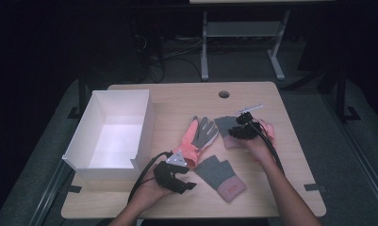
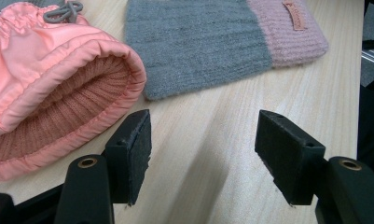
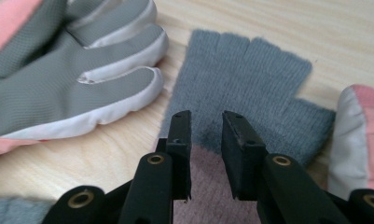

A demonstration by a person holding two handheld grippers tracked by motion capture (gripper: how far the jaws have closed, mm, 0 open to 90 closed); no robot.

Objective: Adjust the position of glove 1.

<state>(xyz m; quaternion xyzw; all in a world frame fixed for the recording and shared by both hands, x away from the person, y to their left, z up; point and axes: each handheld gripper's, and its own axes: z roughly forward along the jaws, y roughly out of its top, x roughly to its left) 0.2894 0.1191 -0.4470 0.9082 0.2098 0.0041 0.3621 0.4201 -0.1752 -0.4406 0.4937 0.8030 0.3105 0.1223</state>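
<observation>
a pink and grey padded glove (image 1: 198, 136) with white-edged fingers, two grey knitted fingerless gloves with dusty pink cuffs, near (image 1: 223, 178) and far right (image 1: 228, 129), a white box (image 1: 97, 117), a pale wood-grain table (image 1: 177, 101).

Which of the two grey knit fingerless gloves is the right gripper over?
The far knit glove, next to the padded pink-and-grey glove's fingers. The right gripper hangs above its pink cuff, jaws narrow; the other knit glove lies nearer the table's front edge.

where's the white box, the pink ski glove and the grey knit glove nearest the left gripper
white box (image 1: 144, 123), high view, right wall
pink ski glove (image 1: 191, 136), high view, pink back near the cuff
grey knit glove (image 1: 215, 170), high view, grey palm area
</observation>
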